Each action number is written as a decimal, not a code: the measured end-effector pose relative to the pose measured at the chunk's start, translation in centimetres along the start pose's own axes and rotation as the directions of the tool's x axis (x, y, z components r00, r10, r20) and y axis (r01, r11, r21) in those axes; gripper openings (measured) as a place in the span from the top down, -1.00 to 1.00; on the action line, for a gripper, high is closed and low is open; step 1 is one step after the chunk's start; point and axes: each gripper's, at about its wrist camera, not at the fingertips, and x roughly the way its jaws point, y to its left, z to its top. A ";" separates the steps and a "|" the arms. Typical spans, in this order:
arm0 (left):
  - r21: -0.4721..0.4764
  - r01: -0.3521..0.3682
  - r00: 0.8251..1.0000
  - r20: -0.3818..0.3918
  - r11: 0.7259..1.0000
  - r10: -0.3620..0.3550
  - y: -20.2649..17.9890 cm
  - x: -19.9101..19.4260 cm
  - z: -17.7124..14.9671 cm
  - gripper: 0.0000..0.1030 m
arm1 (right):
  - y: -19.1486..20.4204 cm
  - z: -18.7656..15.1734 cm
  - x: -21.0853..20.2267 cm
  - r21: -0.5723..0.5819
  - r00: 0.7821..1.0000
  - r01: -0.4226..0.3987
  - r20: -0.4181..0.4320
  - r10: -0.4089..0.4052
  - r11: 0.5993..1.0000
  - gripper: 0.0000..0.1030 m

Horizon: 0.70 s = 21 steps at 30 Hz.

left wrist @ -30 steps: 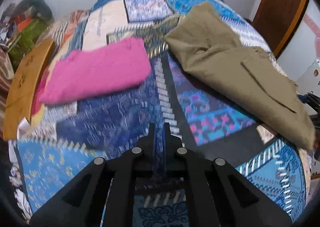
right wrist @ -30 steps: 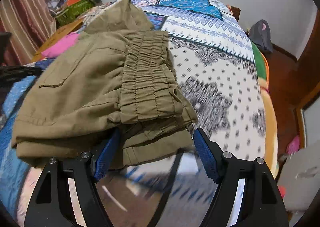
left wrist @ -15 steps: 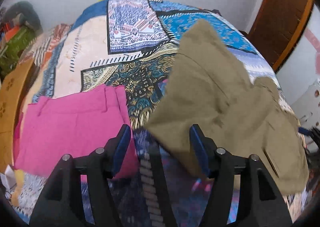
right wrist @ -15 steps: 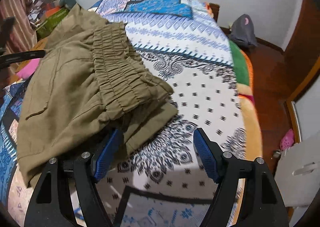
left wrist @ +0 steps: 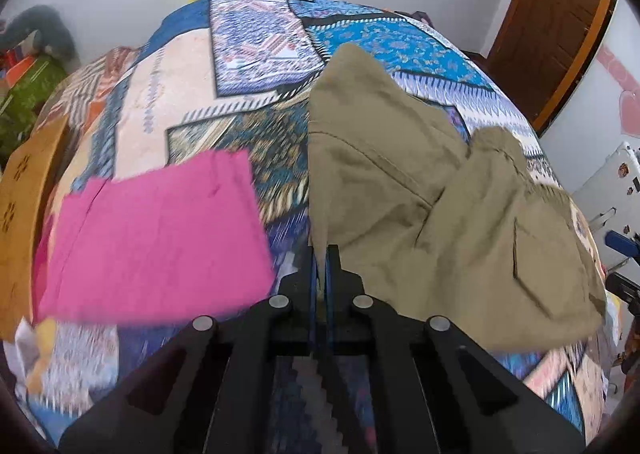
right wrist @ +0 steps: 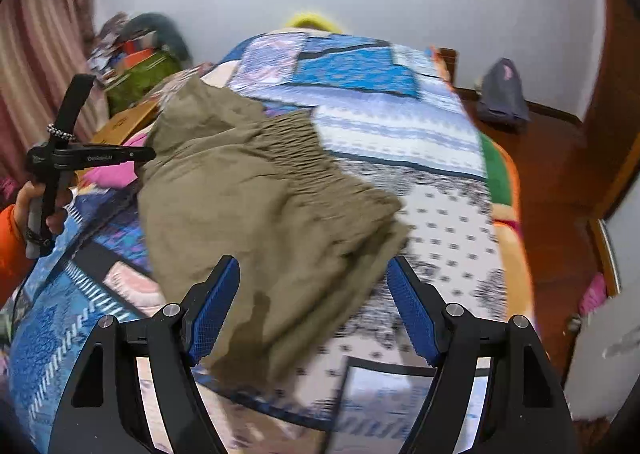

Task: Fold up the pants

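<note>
Folded olive-khaki pants (left wrist: 432,189) lie on the patchwork bedspread (left wrist: 248,61). My left gripper (left wrist: 321,254) is shut on the near left edge of the pants, a fold of cloth pinched between its blue pads. In the right wrist view the same pants (right wrist: 256,189) lie with the elastic waistband facing right. My right gripper (right wrist: 312,290) is open, its blue pads either side of the near end of the pants, holding nothing. The left gripper also shows in the right wrist view (right wrist: 136,153), at the pants' left edge.
A folded pink garment (left wrist: 156,230) lies left of the pants. A wooden board (left wrist: 24,197) and a pile of clutter (right wrist: 140,65) stand at the bed's left side. A grey bag (right wrist: 500,93) sits on the wooden floor to the right.
My left gripper opened, moved to the pants' left edge and shut on it. My right gripper stayed open and drew back; the near end of the pants shifted.
</note>
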 end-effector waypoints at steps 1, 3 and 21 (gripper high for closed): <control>-0.012 0.003 1.000 -0.003 1.000 -0.003 0.3 -0.7 -0.9 0.94 | 0.5 0.0 0.4 -0.015 1.000 -0.006 -0.009 0.006 1.000 -0.40; -0.041 0.010 1.000 -0.013 0.999 -0.010 0.8 -1.9 -2.6 0.94 | 1.3 0.0 1.2 -0.039 1.000 -0.019 -0.024 0.018 0.999 -0.40; -0.065 -0.018 0.997 0.069 0.998 0.023 0.2 -9.2 -6.8 0.85 | 5.3 5.2 2.0 -0.167 0.994 -0.108 -0.013 0.108 0.980 -0.23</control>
